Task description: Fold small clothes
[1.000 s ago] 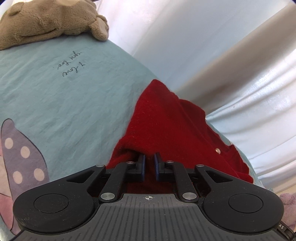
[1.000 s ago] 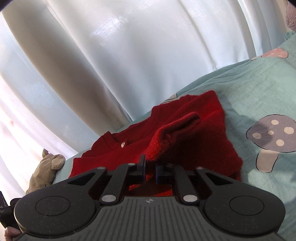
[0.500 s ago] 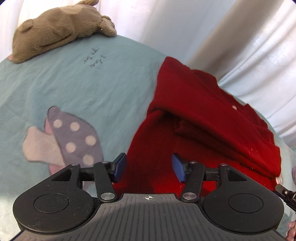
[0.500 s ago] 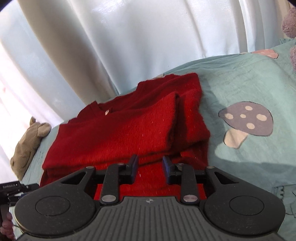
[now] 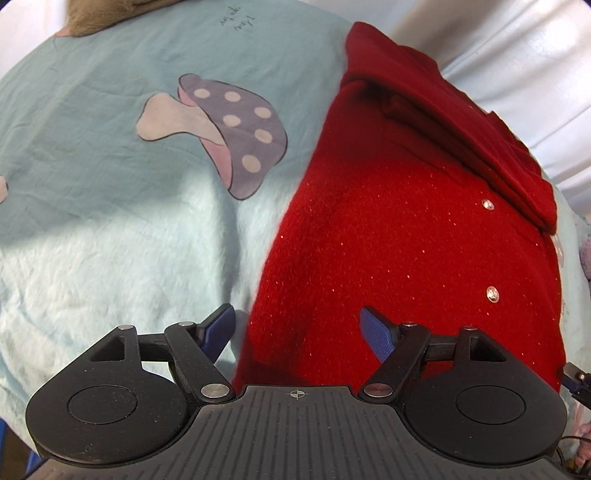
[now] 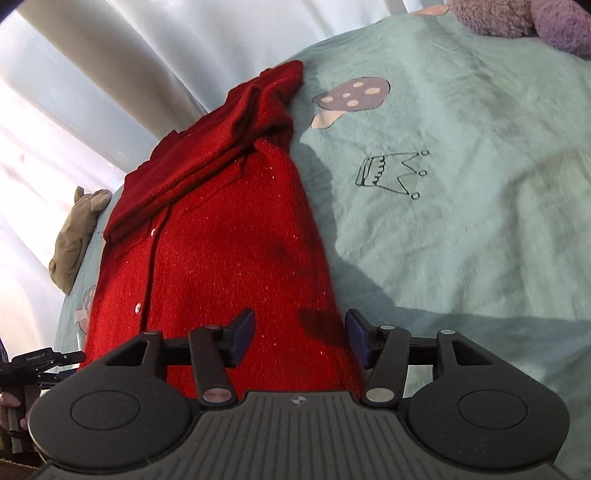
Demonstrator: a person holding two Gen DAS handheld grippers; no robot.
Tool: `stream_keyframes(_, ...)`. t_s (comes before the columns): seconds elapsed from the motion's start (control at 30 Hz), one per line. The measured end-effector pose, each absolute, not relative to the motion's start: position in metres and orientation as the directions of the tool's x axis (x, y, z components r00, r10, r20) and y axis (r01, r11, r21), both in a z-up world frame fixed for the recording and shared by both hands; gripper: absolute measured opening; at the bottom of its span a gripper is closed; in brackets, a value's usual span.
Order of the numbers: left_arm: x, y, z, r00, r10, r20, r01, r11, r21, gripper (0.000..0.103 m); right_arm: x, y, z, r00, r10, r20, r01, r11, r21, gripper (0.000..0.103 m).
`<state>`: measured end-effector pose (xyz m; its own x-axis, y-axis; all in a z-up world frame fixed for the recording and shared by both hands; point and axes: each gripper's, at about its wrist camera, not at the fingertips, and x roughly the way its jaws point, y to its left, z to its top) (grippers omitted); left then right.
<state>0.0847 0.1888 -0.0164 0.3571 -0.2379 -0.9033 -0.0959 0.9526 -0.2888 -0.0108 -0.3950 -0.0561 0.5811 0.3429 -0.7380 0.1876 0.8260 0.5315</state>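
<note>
And they've let go! A second ago both sets of fingers were pinched tight on the red cardigan (image 5: 406,229); now the left gripper (image 5: 299,328) has its fingers spreading wide, pads clear of the cloth, and the right gripper (image 6: 299,336) is opening too, nothing pressed between its pads. Both have pulled back toward the cardigan's near hem, so far more of the garment shows than before.

The cardigan lies flat on the mint-green bedsheet (image 5: 110,221), sleeves folded across its upper part beside the white curtain (image 6: 129,55). The raised sleeve fold seen a second ago now lies down on the body.

Hard to read: the near hem is hidden behind both gripper bodies, so whether the fingertips touch the knit there, I cannot tell. The brown plush toy (image 5: 99,18), beyond the cardigan's far left corner, is cut off at the frame top in the left view.

The left view alone shows two shiny buttons (image 5: 491,293) down the cardigan's right side and handwriting on the sheet beyond the mushroom print (image 5: 221,133) left of the cardigan. The right view alone gives a drawn crown (image 6: 391,173) right of the cardigan, a purple plush (image 6: 524,22) far beyond it, and the whole brown toy at the cardigan's left.
</note>
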Motion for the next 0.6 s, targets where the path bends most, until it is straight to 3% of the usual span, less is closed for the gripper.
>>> stream_keyframes(0.2, 0.080, 0.198, -0.024, 0.302, -0.350, -0.887, -0.069, 0.919, -0.387, 0.078, -0.027, -0.401, -0.061, 0.573, 0.367, -0.733, 0.192, 0.809, 0.556, 0.058)
stream_keyframes(0.4, 0.079, 0.211, -0.022, 0.277, -0.378, -0.883, -0.087, 0.905, -0.415, 0.058, -0.032, -0.400, -0.068, 0.570, 0.425, -0.703, 0.179, 0.771, 0.611, 0.059)
stream_keyframes(0.57, 0.076, 0.212, -0.031, 0.218, -0.440, -0.871, -0.062, 0.885, -0.462, 0.040, -0.030, -0.397, -0.070, 0.557, 0.441, -0.704, 0.163, 0.773, 0.613, 0.036)
stream_keyframes(0.6, 0.075, 0.212, -0.032, 0.208, -0.453, -0.867, -0.051, 0.880, -0.472, 0.040, -0.030, -0.396, -0.070, 0.555, 0.446, -0.702, 0.157, 0.773, 0.615, 0.033)
